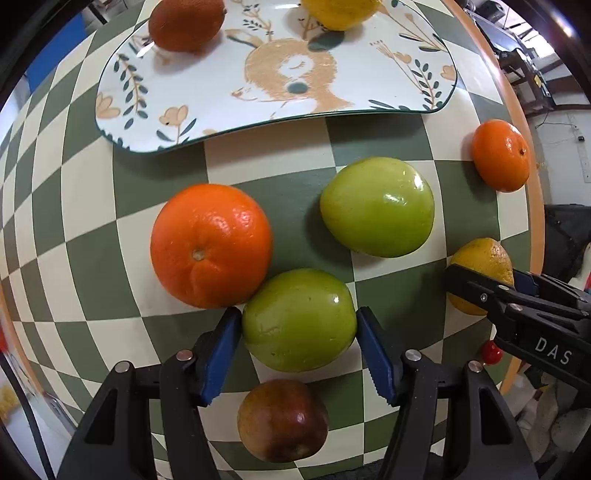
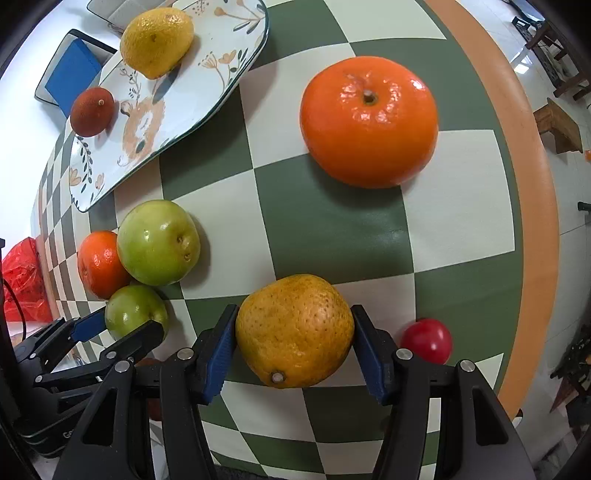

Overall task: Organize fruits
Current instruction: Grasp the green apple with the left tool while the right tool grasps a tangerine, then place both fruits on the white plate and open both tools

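Note:
A green apple [image 1: 299, 321] lies on the checked table between the blue pads of my left gripper [image 1: 298, 314], and both pads press its sides. A yellow-orange citrus [image 2: 295, 332] is clamped the same way in my right gripper [image 2: 294, 312]. The right gripper [image 1: 480, 291] also shows at the right edge of the left wrist view, over that citrus [image 1: 484, 258]. A deer-patterned plate [image 1: 221, 92] at the far side carries a lemon [image 1: 340, 13] and a dark reddish fruit [image 1: 184, 24].
Loose on the table are a big orange [image 1: 210, 245] touching the held apple, a second green apple [image 1: 376, 206], a mandarin [image 1: 500, 155], a brownish-red fruit [image 1: 282, 421] and a small red tomato [image 2: 428, 339]. The table's orange rim [image 2: 535, 184] runs close on the right.

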Available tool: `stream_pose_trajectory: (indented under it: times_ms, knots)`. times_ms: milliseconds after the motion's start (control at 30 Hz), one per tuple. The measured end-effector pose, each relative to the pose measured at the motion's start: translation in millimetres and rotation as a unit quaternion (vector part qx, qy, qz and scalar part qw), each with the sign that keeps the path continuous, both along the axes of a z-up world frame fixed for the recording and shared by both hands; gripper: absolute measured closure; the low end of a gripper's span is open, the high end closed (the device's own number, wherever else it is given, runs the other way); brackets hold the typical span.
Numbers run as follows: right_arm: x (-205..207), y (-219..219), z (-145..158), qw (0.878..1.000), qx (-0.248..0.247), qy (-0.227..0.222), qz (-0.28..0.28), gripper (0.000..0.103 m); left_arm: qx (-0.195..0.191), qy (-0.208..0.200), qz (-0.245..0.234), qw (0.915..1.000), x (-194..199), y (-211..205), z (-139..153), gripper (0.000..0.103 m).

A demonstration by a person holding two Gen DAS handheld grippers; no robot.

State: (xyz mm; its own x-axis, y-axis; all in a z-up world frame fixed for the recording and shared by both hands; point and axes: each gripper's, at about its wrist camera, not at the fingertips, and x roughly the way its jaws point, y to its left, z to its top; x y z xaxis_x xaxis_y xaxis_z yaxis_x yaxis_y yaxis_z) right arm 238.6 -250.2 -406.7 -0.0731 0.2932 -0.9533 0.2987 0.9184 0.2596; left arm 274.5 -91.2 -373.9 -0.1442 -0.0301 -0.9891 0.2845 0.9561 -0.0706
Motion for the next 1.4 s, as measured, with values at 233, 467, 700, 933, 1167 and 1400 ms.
stream_pose_trajectory:
  times_ms: [233,467,700,933,1167,1400]
  knots:
    - [5,-5,1,1.0,-0.004,0.0,0.012,0.041,0.005,-0.009,0.008,0.9999,1,-11,6,0.043]
    - [5,-2,12,1.0,0.003,-0.01,-0.002,0.042,-0.026,-0.035,0.039,0.9983,4,8,42,0.043]
    - [36,3,78,0.995,0.043,-0.085,-0.023,0.042,-0.073,-0.091,0.096,0.9885,54,49,116,0.043]
    - [130,50,86,0.991,0.03,-0.126,0.029,0.042,-0.058,-0.064,0.154,0.9842,141,79,86,0.043]
    - [180,92,47,0.991,0.01,-0.111,0.074,0.042,-0.039,-0.004,0.165,0.9856,180,88,37,0.042]
    - [186,102,32,0.989,0.012,-0.11,0.098,0.041,-0.035,0.009,0.177,0.9836,179,96,21,0.042]
